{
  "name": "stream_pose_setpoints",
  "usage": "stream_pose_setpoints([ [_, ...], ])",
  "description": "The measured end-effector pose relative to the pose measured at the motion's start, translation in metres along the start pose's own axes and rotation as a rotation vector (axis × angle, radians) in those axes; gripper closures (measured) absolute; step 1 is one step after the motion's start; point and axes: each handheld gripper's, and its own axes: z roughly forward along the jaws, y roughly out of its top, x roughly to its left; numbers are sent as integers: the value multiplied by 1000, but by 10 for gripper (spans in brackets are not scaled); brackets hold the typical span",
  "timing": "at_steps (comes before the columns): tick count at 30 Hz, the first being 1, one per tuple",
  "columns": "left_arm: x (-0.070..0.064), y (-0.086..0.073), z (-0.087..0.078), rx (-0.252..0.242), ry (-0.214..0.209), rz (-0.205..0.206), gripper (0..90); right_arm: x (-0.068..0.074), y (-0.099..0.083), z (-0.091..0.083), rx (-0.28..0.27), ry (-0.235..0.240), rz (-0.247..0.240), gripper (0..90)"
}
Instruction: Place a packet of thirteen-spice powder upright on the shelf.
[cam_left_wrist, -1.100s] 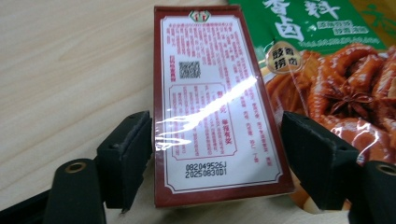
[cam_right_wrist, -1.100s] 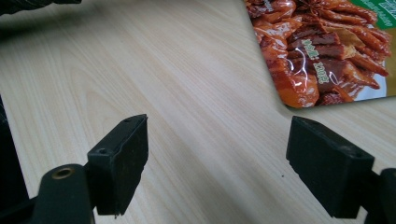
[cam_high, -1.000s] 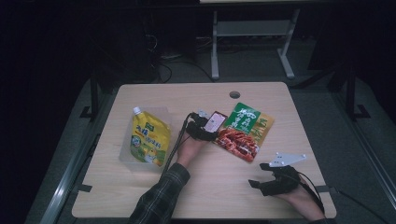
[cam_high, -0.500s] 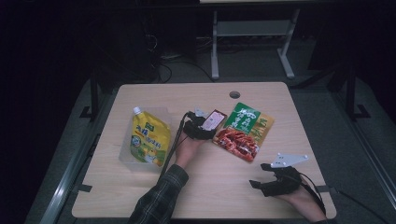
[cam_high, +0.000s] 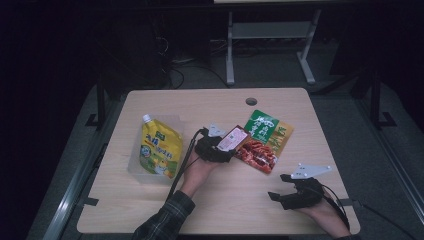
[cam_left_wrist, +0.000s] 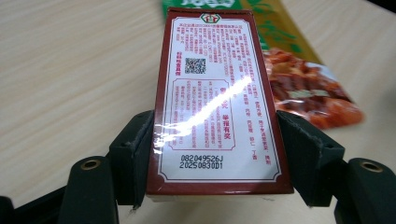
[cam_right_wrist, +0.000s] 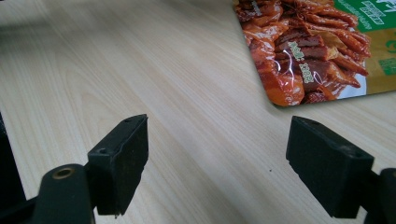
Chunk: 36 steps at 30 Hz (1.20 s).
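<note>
My left gripper (cam_high: 220, 148) is shut on a small red-and-white printed box (cam_high: 233, 139) near the table's middle. In the left gripper view the box (cam_left_wrist: 217, 100) sits clamped between both black jaws, its label with a QR code facing up. Just right of it lies a green and red snack pouch (cam_high: 263, 141), flat on the table, also seen beyond the box (cam_left_wrist: 303, 88). My right gripper (cam_high: 280, 192) rests open near the front right edge, jaws wide apart over bare wood (cam_right_wrist: 217, 165), with the pouch (cam_right_wrist: 317, 51) ahead of it.
A yellow spouted refill pouch (cam_high: 159, 149) lies in a clear tray at the left of the wooden table (cam_high: 210, 107). A cable hole (cam_high: 251, 101) sits near the far edge. A metal stand stands on the dark floor behind.
The left gripper with the box has shifted slightly left and nearer; the right gripper has stayed in place.
</note>
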Motion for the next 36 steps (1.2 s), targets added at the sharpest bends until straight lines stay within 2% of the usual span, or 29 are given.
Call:
stream_pose_setpoints([
  [3,-9,-3,-7,-2,-39,10,320,-1,0,0,-4,-6,4,205],
  [6,-18,-6,-16,-4,-69,44,320,-2,1,0,-5,-11,-2,205],
  [8,-24,-8,-21,-8,-92,53,320,-3,1,-1,-8,-14,-2,205],
  [16,-43,-24,-29,28,-175,186,320,-4,0,-2,-11,-15,-5,205],
  [19,-46,-34,-34,49,-220,248,320,-4,1,-2,-11,-13,-25,204],
  [20,-49,-41,-35,53,-254,266,320,-4,1,-2,-11,-9,-29,203],
  [21,-50,-45,-36,54,-271,288,320,-4,1,-1,-9,0,-27,203],
  [22,-50,-45,-36,54,-271,288,319,-4,1,-1,-9,5,-40,204],
  [27,-51,-64,-39,66,-339,342,319,-1,3,2,-6,29,-56,202],
  [29,-50,-68,-39,81,-357,356,319,-1,4,4,-10,44,-88,200],
  [33,-46,-72,-38,88,-385,376,318,1,8,8,-8,70,-118,195],
  [34,-42,-74,-36,104,-398,396,318,1,9,9,-9,79,-134,195],
  [36,-38,-77,-36,108,-420,400,318,3,12,11,-15,112,-144,195],
])
